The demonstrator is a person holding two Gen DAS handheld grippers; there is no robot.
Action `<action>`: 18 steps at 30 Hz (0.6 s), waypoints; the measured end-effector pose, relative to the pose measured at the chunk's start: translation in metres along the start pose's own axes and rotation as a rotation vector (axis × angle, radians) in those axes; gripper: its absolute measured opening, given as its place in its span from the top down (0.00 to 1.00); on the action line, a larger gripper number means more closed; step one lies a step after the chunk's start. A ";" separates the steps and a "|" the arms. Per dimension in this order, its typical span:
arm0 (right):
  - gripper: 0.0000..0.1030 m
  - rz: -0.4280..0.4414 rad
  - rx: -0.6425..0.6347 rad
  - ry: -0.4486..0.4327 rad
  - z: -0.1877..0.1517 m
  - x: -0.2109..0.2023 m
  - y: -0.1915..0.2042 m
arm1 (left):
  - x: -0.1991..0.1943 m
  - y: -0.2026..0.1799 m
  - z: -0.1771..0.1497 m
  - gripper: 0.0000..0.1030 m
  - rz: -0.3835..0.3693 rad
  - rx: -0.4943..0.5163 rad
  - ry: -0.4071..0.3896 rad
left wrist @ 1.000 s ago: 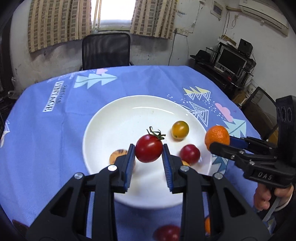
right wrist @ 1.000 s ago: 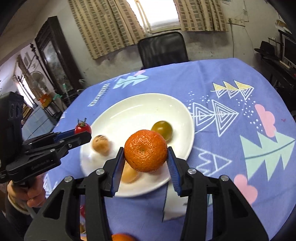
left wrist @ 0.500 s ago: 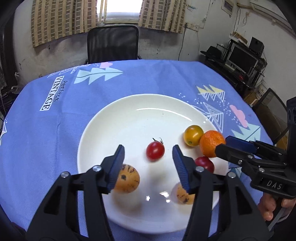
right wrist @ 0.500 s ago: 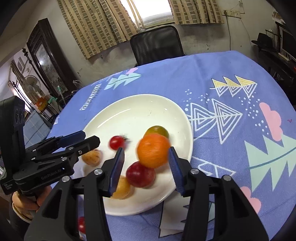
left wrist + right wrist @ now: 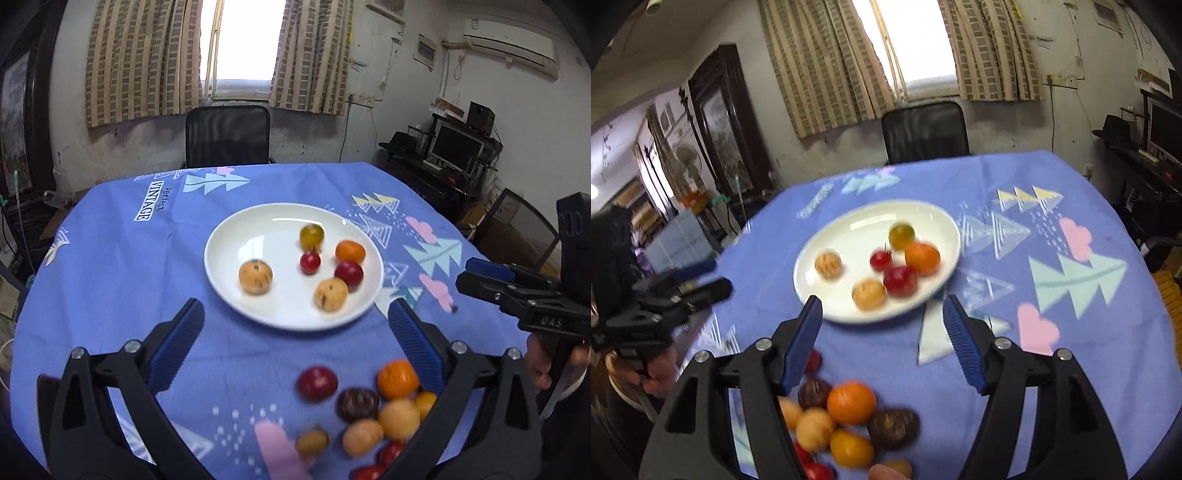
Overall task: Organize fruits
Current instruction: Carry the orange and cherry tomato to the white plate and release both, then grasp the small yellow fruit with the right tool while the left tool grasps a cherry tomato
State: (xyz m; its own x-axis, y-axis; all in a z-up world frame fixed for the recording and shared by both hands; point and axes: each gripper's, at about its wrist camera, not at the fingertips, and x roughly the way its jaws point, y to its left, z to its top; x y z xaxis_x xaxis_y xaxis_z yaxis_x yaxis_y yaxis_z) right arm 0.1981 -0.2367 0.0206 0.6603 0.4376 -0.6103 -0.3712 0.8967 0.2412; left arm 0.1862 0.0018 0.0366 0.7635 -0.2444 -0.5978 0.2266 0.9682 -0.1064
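Each tool is built from black plastic arms with triangular cut-outs, silver screws set at the joints, and ribbed blue pads on the fingers. The left tool (image 5: 295,321) and right tool (image 5: 882,321) are matched in design. White lettering "DAS" is moulded on the right tool's body.

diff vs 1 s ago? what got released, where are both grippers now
Both let go. The left gripper dropped its small red tomato and the right gripper its orange mandarin onto the white plate. Both then pulled back toward the near table edge, jaws wide open and empty, above the loose fruit pile. The plate and its other four fruits stayed roughly in place.
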 end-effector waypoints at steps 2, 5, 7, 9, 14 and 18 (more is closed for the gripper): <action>0.34 0.018 -0.039 0.049 -0.026 -0.006 0.003 | -0.014 -0.007 -0.017 0.02 -0.007 0.041 -0.013; 0.34 0.012 -0.070 0.065 -0.058 -0.012 0.006 | -0.030 -0.018 -0.045 0.02 -0.008 0.105 -0.043; 0.34 0.017 -0.058 0.062 -0.077 -0.017 0.007 | -0.032 -0.022 -0.062 0.02 -0.022 0.110 -0.046; 0.34 0.040 -0.023 0.052 -0.093 -0.023 0.007 | -0.031 -0.024 -0.073 0.02 -0.051 0.103 -0.033; 0.35 -0.027 -0.057 0.066 -0.110 -0.020 0.013 | -0.033 -0.022 -0.087 0.02 -0.068 0.085 -0.039; 0.44 -0.014 -0.052 0.119 -0.114 -0.007 0.011 | -0.036 -0.018 -0.089 0.02 -0.071 0.067 -0.038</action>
State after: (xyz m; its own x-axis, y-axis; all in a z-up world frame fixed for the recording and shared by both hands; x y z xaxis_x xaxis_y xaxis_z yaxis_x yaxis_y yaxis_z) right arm 0.1147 -0.2376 -0.0582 0.5848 0.4114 -0.6992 -0.3982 0.8965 0.1944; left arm 0.1006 -0.0022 -0.0106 0.7662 -0.3149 -0.5602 0.3197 0.9430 -0.0929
